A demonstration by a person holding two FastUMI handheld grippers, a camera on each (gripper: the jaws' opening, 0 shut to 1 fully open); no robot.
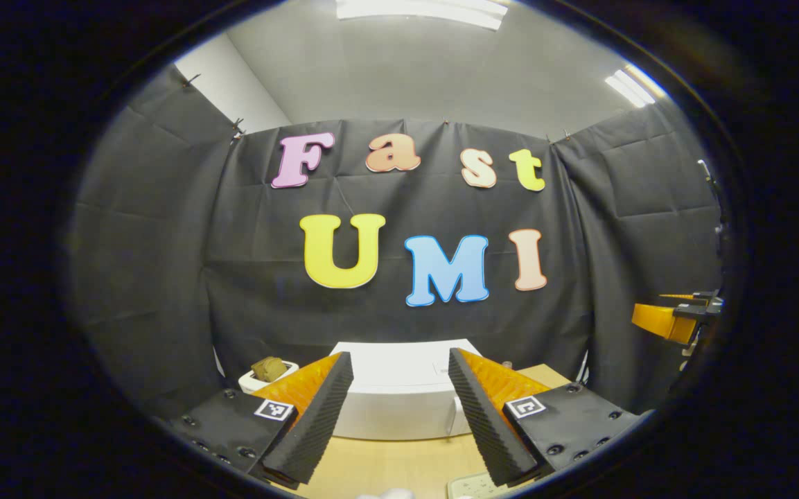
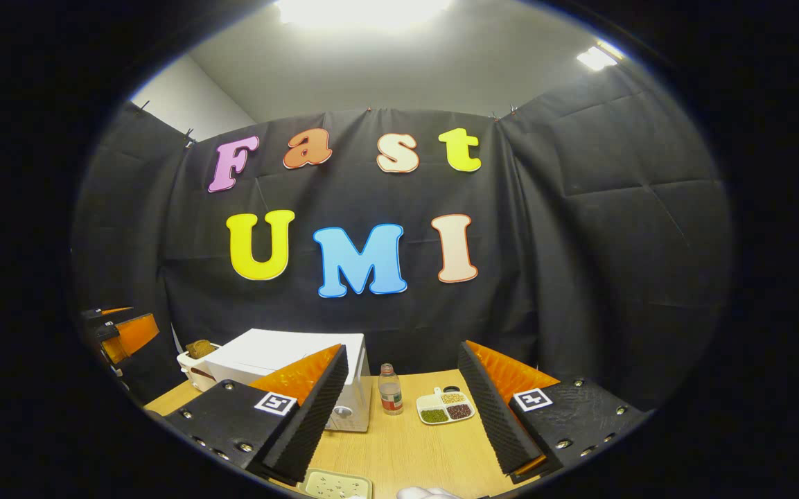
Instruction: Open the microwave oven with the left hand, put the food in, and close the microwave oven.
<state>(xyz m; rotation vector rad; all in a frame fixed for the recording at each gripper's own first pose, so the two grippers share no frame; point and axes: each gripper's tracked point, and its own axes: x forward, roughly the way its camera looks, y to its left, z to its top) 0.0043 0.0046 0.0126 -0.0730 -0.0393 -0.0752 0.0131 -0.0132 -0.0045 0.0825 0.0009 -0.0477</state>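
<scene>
The white microwave stands on the wooden table straight ahead of my left gripper, its door shut. That gripper hovers above the table, open, with nothing between its fingers. In the right gripper view the microwave sits to the left, a knob low on its front. My right gripper is also open and holds nothing. A small sectioned dish of beans and grains lies on the table between its fingers. A piece of bread sticks up from a white toaster left of the microwave.
A small clear bottle stands just right of the microwave. A pale tray lies at the near table edge. The other gripper shows orange at the far right in the left gripper view. Black cloth walls close the booth.
</scene>
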